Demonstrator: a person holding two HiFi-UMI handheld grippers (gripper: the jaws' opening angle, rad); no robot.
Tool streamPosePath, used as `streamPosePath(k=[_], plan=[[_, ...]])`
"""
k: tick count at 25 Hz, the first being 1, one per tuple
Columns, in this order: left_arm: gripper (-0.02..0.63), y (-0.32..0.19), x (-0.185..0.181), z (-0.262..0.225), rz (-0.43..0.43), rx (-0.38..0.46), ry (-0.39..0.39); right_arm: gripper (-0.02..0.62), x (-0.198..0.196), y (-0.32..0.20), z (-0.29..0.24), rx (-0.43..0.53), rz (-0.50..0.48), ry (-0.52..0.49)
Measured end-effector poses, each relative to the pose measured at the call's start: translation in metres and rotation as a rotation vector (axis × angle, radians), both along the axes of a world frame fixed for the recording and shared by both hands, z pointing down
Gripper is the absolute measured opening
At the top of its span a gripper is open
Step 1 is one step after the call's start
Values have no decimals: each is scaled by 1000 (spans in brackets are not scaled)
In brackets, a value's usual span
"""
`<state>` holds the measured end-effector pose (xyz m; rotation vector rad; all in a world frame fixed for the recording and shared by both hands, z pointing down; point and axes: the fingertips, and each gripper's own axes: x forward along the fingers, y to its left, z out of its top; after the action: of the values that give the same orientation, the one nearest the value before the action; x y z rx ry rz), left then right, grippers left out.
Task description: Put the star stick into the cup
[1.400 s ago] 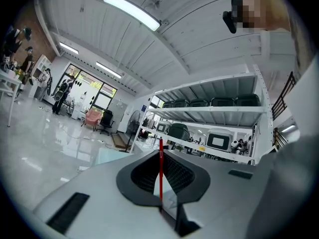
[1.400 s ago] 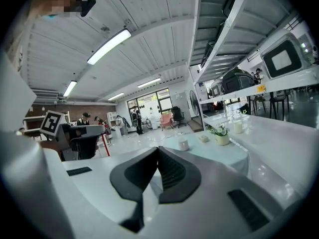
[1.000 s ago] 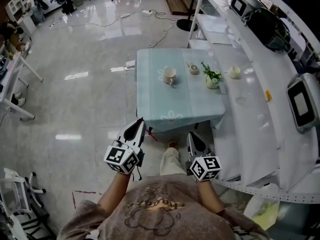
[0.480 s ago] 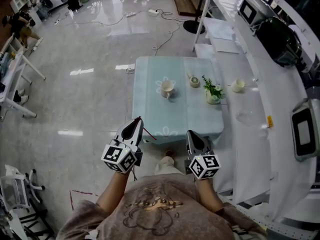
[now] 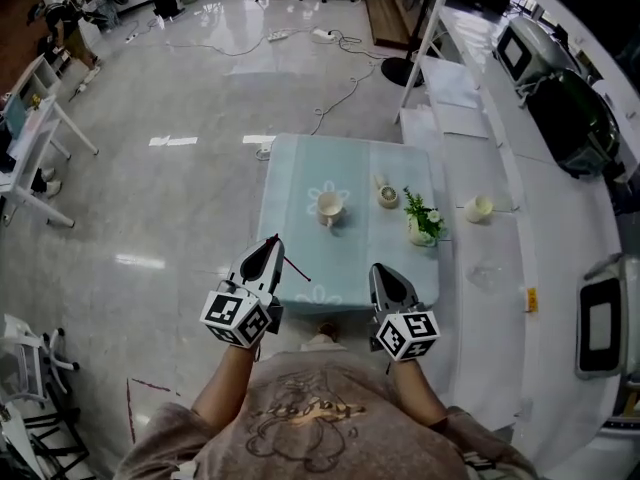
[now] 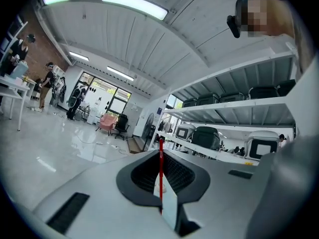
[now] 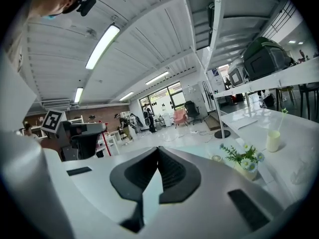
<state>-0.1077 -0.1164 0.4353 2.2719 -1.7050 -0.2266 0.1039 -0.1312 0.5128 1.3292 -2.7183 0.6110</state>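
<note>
Overhead, the head view shows the person standing at the near edge of a small table (image 5: 298,166) draped in a pale blue-green cloth, a gripper in each hand pointing towards it. The left gripper (image 5: 274,242) has its jaws pinched on the star stick (image 5: 298,271), a thin red rod that juts out sideways from the tips, over the table's near edge. The right gripper (image 5: 378,269) sits beside it with its tips over that same edge, carrying nothing. The cup (image 5: 329,206) stands near the middle of the table, well apart from both grippers; a small round dish (image 5: 387,196) and a little plant pot (image 5: 423,224) stand further to the right, and a long white counter (image 5: 470,268) runs along the table's right side. Next, the left gripper view looks along closed jaws with the star stick (image 6: 160,171) clamped between them, standing straight up in the picture; its star end cannot be made out. Lastly, the right gripper view shows the right gripper (image 7: 158,150) with jaws pressed together and nothing between them, the plant pot (image 7: 244,159) ahead to the right, and the left gripper (image 7: 85,133) off to the left with the red stick (image 7: 104,142) beside it.
</note>
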Motion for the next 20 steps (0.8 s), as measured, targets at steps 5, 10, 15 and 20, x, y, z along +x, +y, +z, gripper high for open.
streamPosePath(k=[5,10,15,20], plan=[[34,-20,-2,5,-42,-4,10,2,10,-24,2,-4,-15,10],[34,-43,0,6,-43,4,6,2,18,-39,9,-10,-7,13],[34,-62,2,1,-18,6,-8,2,18,-45,10,-25,4,12],[34,-84,7,4,26,0,-11,2,20,-58,8,-17,44,6]])
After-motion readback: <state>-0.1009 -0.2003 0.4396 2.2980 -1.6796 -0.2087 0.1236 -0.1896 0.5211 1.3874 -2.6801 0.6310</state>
